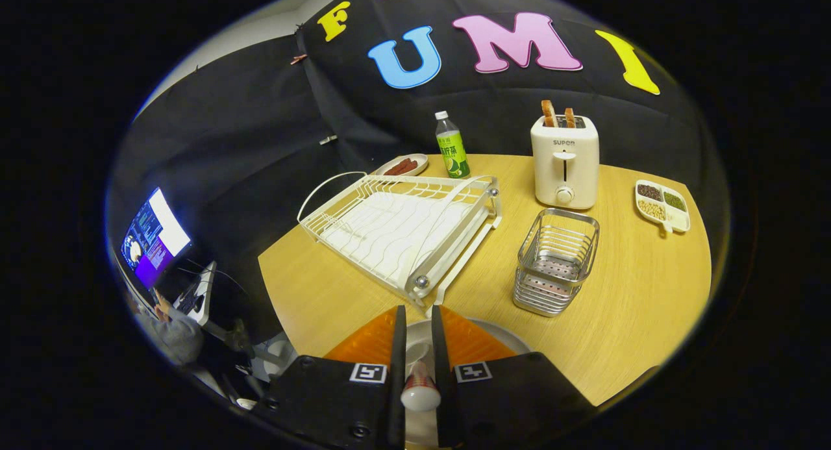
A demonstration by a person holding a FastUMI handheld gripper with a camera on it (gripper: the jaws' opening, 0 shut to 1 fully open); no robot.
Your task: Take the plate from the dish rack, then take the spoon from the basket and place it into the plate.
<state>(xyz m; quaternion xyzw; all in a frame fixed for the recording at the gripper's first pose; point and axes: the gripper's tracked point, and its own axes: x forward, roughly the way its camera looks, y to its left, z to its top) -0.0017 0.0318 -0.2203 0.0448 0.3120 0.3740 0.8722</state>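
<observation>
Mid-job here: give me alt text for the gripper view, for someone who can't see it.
The gripper is shut on a spoon, held over a white plate on the wooden table. Beyond the fingers stand an empty white dish rack and an empty metal basket, with a toaster and bottle behind.

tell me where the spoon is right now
In the gripper view, the spoon is clamped between the tongs, over the white plate just in front of the dish rack.
</observation>
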